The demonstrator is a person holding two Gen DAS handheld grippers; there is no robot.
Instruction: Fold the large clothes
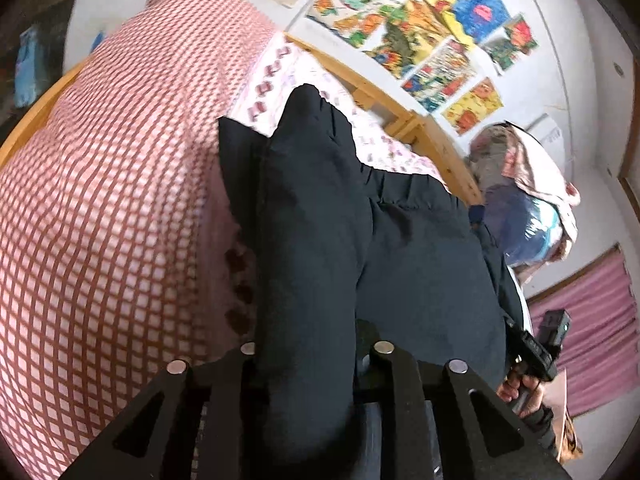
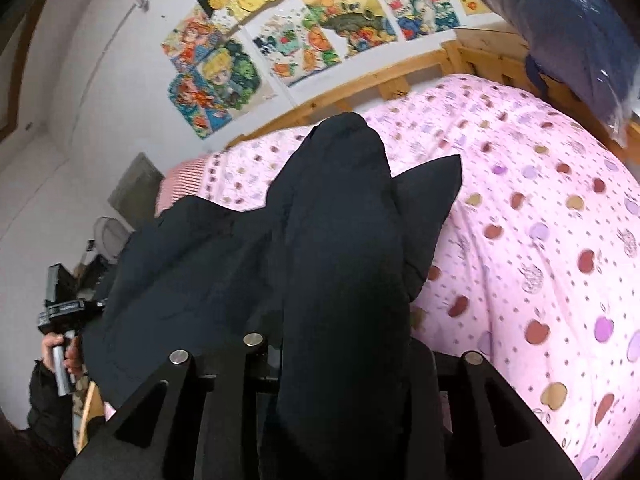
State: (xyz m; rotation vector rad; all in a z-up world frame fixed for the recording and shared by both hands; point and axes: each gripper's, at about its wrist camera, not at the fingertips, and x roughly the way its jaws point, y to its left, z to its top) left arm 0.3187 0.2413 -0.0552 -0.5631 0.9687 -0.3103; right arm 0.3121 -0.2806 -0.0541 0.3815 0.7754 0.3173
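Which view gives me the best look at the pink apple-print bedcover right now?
The right wrist view: the pink apple-print bedcover fills its right half, with only the black garment covering part. In the left wrist view just a narrow strip shows between the red checked quilt and the garment.

- Pink spotted bedsheet (image 2: 520, 240) on wooden bed frame (image 2: 360, 84).
- Red-checked quilt (image 1: 120, 200) at one end.
- Posters (image 2: 280, 40) on wall.
- Pink curtain (image 1: 592, 320).

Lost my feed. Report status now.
Left tongs shut on black garment. Right tongs shut on it too. Garment lifted over pink bedspread. Nothing in the way.
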